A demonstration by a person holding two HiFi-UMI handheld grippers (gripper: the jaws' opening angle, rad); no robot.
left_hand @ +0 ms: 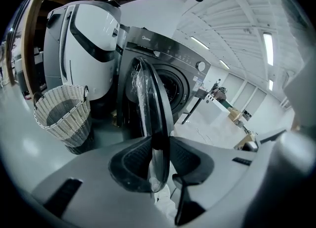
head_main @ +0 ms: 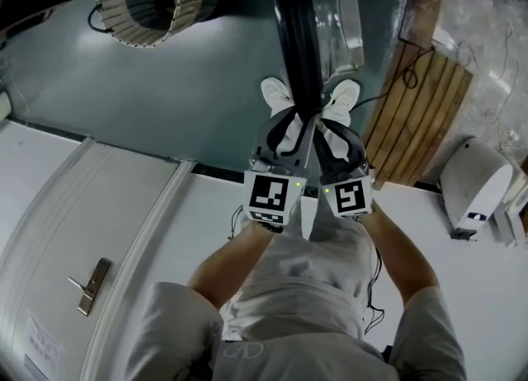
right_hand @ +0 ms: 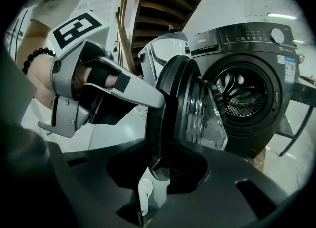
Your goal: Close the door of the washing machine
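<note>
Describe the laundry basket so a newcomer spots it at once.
Find the dark front-loading washing machine with its round door swung open. Left of that door in the left gripper view, before a white appliance, the basket stands on the floor: pale, woven, open-topped, the only woven thing among smooth machines.

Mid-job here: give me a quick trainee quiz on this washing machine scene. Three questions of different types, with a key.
1. True or false: the washing machine door is shut.
2. What stands between the jaws of both the left gripper and the right gripper? A) a towel B) that door C) nothing
3. In the left gripper view, what stands left of the washing machine?
Key: 1 false, it hangs open and the drum shows. 2 B, with both pairs of jaws open around its edge. 3 a woven basket.
</note>
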